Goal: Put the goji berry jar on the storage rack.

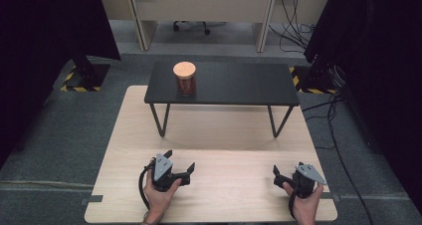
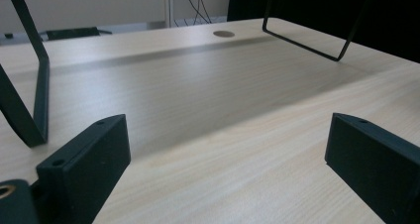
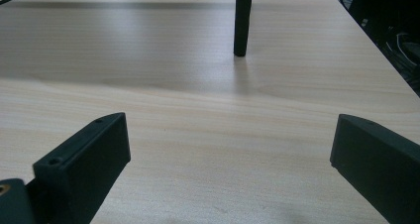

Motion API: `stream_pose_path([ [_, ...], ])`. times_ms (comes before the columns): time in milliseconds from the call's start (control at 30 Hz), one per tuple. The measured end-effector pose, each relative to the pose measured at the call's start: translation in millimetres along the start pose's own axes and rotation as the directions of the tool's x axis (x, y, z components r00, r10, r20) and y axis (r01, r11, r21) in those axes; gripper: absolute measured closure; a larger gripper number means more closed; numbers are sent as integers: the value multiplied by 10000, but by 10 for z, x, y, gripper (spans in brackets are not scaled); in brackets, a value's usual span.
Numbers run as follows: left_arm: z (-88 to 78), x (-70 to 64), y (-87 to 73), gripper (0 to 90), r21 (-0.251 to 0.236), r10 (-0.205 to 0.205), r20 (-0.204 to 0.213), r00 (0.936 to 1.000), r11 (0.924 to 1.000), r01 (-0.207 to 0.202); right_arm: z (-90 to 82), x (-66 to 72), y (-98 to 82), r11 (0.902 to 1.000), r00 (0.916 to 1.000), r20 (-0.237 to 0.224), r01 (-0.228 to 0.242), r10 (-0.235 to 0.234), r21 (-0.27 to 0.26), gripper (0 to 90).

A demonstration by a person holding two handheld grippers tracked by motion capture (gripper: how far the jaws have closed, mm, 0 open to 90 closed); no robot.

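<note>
Both tools rest low over the light wooden surface (image 1: pixel 124 135), the left tool (image 1: pixel 180 161) and the right tool (image 1: pixel 275 174) each with jaws spread and nothing between them. The cork-lidded jar (image 1: pixel 184 78) stands well beyond on a black raised shelf (image 1: pixel 239 85), whose wire legs (image 1: pixel 160 120) stand between the tools and the far surface.

1. The table (image 1: pixel 224 185) is pale wood with a fine lengthwise grain
2. The low stand (image 1: pixel 239 83) has a matt black top and thin black wire legs
3. The jar (image 1: pixel 184 79) has a light tan lid over reddish-brown contents
4. The left gripper (image 1: pixel 180 164) is black with a grey plate on top
5. The right gripper (image 1: pixel 275 171) is black, also grey-plated
6. The floor (image 1: pixel 54 135) is dull grey, with yellow-and-black striped tape (image 1: pixel 67 80) by the dark posts
</note>
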State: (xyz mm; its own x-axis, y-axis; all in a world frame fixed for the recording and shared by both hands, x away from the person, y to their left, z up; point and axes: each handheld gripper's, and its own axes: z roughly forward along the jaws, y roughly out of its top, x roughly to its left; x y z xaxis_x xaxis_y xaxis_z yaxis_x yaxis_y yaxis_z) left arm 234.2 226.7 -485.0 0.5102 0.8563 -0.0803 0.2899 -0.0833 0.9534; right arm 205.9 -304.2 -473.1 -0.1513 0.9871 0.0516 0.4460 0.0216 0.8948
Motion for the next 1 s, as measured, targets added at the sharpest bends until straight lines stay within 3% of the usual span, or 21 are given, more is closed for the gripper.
stream_pose_path([
  [200,5,7,-43,37,150,-134,51,9999,9998,133,-1,2,1,10000,10000,6,12,-12,3,20],
  [400,30,-11,-51,40,401,19,14,10000,9992,-20,-1,0,-1,10000,10000,-4,2,-2,-6,21],
  [600,64,28,-9,42,812,-257,16,9997,9964,255,-2,8,-1,10000,10000,35,5,-5,-6,21],
  [1000,62,48,-6,45,853,-368,106,9993,9957,358,-1,15,-1,10000,10000,55,26,-26,0,20],
])
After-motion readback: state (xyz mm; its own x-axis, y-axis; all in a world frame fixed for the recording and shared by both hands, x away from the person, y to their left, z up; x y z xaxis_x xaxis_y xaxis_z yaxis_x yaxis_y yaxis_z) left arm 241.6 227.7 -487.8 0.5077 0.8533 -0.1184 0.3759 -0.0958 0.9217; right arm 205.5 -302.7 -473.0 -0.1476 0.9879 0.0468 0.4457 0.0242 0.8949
